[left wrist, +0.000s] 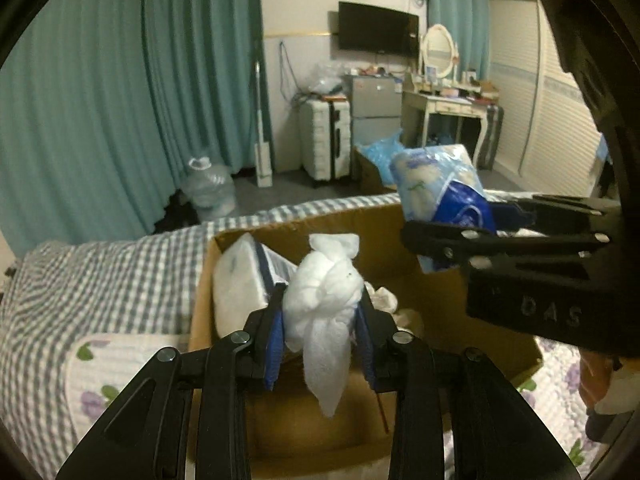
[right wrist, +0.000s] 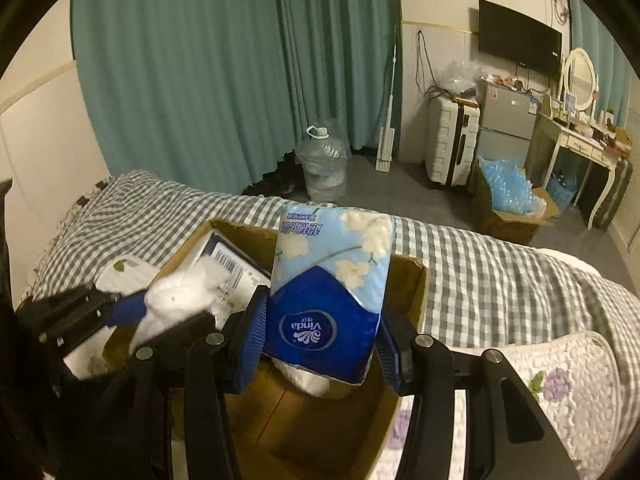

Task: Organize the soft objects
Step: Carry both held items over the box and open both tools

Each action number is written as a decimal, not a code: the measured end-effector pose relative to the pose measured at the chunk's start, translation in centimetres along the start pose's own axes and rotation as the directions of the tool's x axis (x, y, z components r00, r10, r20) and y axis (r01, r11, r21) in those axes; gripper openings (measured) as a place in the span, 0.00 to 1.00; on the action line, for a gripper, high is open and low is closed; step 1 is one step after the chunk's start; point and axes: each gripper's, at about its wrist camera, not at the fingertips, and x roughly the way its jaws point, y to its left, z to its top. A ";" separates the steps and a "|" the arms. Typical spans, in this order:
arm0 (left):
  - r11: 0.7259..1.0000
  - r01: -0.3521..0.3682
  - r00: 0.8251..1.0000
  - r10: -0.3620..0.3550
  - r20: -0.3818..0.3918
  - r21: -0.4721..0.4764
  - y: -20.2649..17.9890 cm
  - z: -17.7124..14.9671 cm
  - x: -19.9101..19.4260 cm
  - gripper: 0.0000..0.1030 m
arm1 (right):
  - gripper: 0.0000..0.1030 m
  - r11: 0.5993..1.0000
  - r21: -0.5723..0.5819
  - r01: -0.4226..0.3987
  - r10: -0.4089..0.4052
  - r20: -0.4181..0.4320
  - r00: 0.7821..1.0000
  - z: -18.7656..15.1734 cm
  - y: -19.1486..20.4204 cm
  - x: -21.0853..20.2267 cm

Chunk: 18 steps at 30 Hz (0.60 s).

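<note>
My left gripper (left wrist: 320,312) is shut on a knotted white cloth bundle (left wrist: 324,292) and holds it above an open cardboard box (left wrist: 384,216) on the bed. My right gripper (right wrist: 320,336) is shut on a blue Vinda tissue pack (right wrist: 328,280), held upright over the same box (right wrist: 408,276). In the left wrist view the right gripper (left wrist: 416,236) comes in from the right with the pack (left wrist: 436,180). In the right wrist view the left gripper (right wrist: 132,308) and its cloth bundle (right wrist: 180,296) are at the left. A white package (left wrist: 236,276) and small white soft items (left wrist: 388,300) lie in the box.
The box stands on a grey checked bedcover (right wrist: 500,264) beside a floral quilted pillow (right wrist: 560,384). Beyond the bed are teal curtains (right wrist: 220,60), a water jug (right wrist: 322,164), a white suitcase (right wrist: 450,140), a small fridge (right wrist: 508,120), a box of blue plastic (right wrist: 508,196) and a dressing table (right wrist: 584,140).
</note>
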 end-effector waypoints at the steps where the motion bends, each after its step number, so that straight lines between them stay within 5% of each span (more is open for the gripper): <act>1: 1.000 0.006 1.000 -0.006 0.004 -0.001 0.1 -0.1 0.2 0.33 | 0.47 1.000 0.007 -0.002 0.002 0.005 1.000 0.1 -0.1 0.2; 3: 1.000 0.007 1.000 -0.007 0.007 0.009 0.0 -0.2 0.4 0.33 | 0.49 1.000 0.018 -0.004 0.004 0.010 1.000 0.2 -0.2 0.4; 5: 0.999 -0.022 1.000 0.022 0.012 0.028 -0.1 -0.1 0.5 0.55 | 0.59 1.000 0.029 0.003 -0.004 0.023 1.000 0.3 -0.5 0.2; 7: 0.998 -0.054 0.998 0.053 0.028 0.033 -0.2 -0.2 0.1 0.80 | 0.90 0.998 0.053 0.021 -0.024 0.059 0.998 0.4 -0.9 -0.8; 13: 0.998 -0.069 0.994 0.069 0.088 0.002 0.3 0.3 -3.1 0.83 | 0.93 0.995 0.083 0.047 -0.060 0.156 0.986 1.2 -1.0 -5.8; 18: 0.995 -0.092 0.976 0.095 0.195 -0.026 0.7 1.9 -10.0 0.83 | 0.98 0.994 0.067 0.091 -0.105 0.240 0.965 1.9 0.5 -12.9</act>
